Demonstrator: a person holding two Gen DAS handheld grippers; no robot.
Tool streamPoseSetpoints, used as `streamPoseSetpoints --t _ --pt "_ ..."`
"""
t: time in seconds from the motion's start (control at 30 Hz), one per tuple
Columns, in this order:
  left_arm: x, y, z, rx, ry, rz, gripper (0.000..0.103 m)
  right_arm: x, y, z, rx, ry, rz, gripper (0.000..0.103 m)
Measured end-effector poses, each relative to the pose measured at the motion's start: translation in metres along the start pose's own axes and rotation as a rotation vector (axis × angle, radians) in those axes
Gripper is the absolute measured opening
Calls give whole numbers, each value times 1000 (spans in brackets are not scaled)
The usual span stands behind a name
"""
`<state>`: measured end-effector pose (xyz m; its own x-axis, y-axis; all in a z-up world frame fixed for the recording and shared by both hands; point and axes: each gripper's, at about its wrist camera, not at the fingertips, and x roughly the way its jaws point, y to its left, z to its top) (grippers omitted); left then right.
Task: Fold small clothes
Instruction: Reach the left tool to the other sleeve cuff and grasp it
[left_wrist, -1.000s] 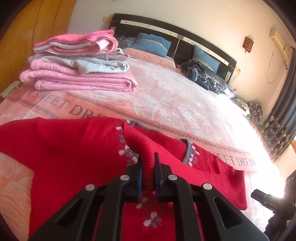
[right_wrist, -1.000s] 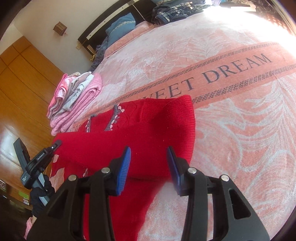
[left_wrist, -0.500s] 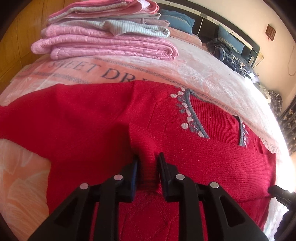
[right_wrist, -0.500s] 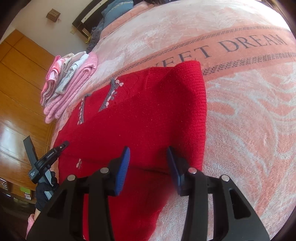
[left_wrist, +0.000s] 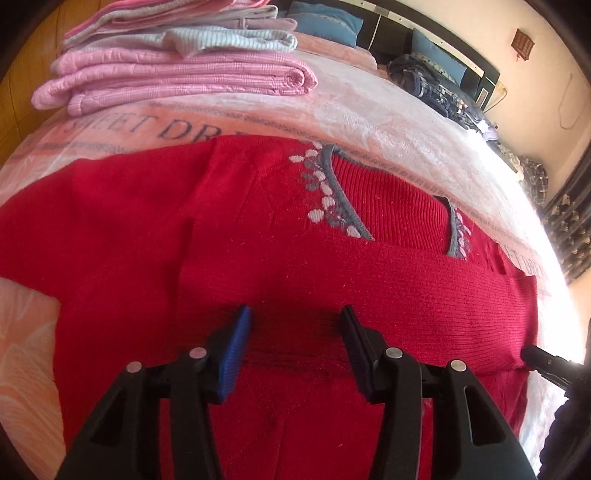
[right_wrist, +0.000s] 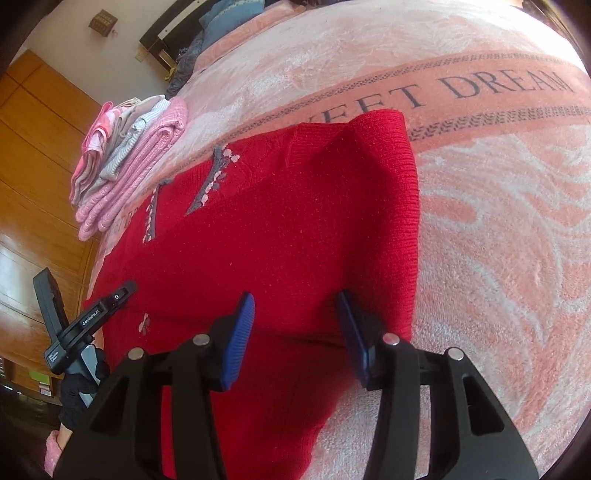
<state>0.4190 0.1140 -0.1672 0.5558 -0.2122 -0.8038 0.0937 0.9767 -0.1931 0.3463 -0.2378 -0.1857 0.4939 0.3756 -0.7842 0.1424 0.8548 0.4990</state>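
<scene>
My left gripper, which half a second earlier was pinching the cuff of the sleeve, had let go and stood wide, with the sleeve laid flat across the chest of the red sweater just ahead of its fingers. My right gripper also gaped wide and empty over the folded edge on its own side. With that sleeve folded in, I judged the other sleeve came next; the stack of folded clothes lay beyond on the bedspread.

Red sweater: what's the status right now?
Left gripper open, right gripper open. Red sweater flat on bed, sleeve folded across. Pink stack clear behind.
</scene>
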Motion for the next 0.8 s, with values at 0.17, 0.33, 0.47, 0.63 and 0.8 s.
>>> streamPoseSetpoints --t 0.17,0.33,0.47,0.63,0.8 --pt "-26 14 6 -36 -31 -41 51 -15 15 2 -13 -34 46 53" --pt "-64 73 15 -87 -56 24 53 -15 55 -1 -65 -13 91 59" --pt "-96 158 8 -222 -42 126 55 2 90 -13 -124 48 95 60" --pt "-141 282 -19 -460 -77 248 55 28 127 -31 -182 118 103 60" --pt "-172 397 -43 -700 -175 225 55 51 154 -40 -205 145 98 60"
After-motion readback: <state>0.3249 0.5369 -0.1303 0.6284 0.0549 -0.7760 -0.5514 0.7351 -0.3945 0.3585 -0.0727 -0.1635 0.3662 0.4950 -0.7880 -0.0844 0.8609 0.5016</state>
